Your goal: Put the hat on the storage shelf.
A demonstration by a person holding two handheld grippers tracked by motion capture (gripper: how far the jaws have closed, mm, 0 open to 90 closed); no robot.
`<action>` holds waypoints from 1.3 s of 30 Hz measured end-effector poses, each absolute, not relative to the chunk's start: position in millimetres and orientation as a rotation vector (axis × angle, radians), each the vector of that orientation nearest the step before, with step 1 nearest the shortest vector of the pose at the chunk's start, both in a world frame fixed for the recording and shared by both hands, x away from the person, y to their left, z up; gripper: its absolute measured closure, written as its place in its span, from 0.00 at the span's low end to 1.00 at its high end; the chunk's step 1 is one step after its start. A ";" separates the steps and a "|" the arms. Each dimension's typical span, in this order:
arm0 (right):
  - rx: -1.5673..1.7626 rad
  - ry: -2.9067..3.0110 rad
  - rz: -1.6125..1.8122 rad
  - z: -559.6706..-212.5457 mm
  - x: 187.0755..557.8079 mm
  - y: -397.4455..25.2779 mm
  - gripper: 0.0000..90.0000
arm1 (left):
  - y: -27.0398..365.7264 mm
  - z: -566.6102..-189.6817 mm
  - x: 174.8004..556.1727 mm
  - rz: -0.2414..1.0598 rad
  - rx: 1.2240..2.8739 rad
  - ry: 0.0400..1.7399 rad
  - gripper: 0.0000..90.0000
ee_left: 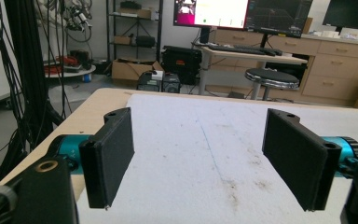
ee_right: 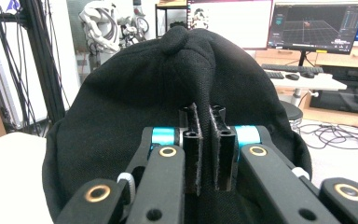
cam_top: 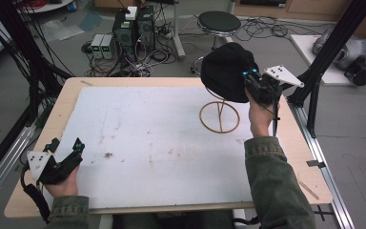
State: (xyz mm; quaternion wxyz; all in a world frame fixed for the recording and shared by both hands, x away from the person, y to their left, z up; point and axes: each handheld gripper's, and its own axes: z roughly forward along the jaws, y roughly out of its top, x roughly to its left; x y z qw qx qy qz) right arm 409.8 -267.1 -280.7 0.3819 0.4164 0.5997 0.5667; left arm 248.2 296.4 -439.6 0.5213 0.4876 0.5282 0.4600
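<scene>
A black knit cap (cam_top: 226, 71) sits on top of a thin wooden stand with a ring base (cam_top: 219, 117) at the table's far right. My right gripper (cam_top: 253, 85) is at the cap's right side, shut on a pinched fold of its fabric. Seen from the right gripper view, the cap (ee_right: 135, 107) looms close, a ridge of cloth clamped between the two jaws of the right gripper (ee_right: 204, 140). My left gripper (cam_top: 66, 150) rests near the table's front left corner, open, with nothing between its fingers (ee_left: 109, 156).
A white mat (cam_top: 157, 143) covers most of the wooden table (cam_top: 57, 114). Beyond the far edge stand a black stool (cam_top: 218, 22), computer boxes (cam_top: 133, 28) and floor cables. Black frame posts (cam_top: 324, 57) rise at the right.
</scene>
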 end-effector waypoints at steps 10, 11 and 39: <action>1.055 1.546 1.468 -281.2 410.3 -266.0 0.89 | 295.3 -439.0 247.6 1.114 1.162 1.264 0.28; 1.059 1.549 1.468 -281.4 410.2 -265.3 0.87 | 295.4 -438.8 247.5 1.116 1.163 1.263 0.28; 1.110 1.418 1.464 -283.6 384.2 -265.0 0.21 | 293.9 -439.2 249.0 1.082 1.164 1.270 0.27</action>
